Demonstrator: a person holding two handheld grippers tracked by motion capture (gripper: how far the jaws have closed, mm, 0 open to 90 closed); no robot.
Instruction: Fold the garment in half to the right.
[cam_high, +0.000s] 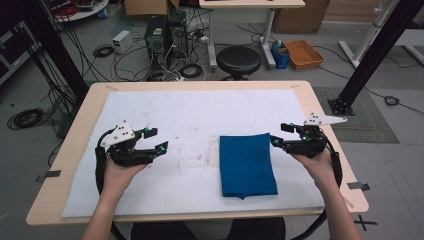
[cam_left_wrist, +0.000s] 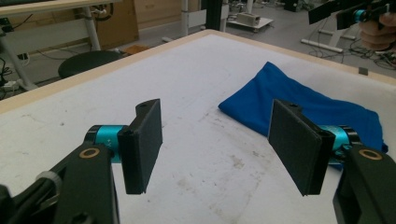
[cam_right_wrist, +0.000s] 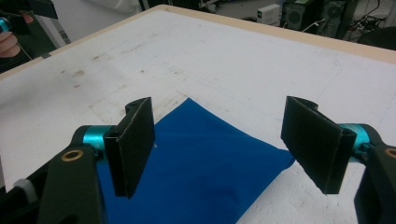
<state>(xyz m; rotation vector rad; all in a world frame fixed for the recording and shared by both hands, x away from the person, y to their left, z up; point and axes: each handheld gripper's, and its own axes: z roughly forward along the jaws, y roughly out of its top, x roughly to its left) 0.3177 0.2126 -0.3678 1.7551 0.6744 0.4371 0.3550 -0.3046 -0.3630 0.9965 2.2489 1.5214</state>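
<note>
High view shows a folded blue cloth (cam_high: 247, 165) lying flat on the white mat (cam_high: 190, 120) that covers the table (cam_high: 75, 131), right of the middle and closer to the near edge than the far one. The right tool (cam_high: 278, 135) hovers just beside the cloth's far right corner, its jaws spread wide with nothing between them; whether a tip brushes the fabric is hard to tell from above. In the right gripper view the cloth (cam_right_wrist: 205, 172) lies below the gap between the two pads, which stand apart from it. The left tool (cam_high: 156, 139) is held near the left edge of the table, well apart from the cloth, also wide open and empty, as the left gripper view confirms.
</note>
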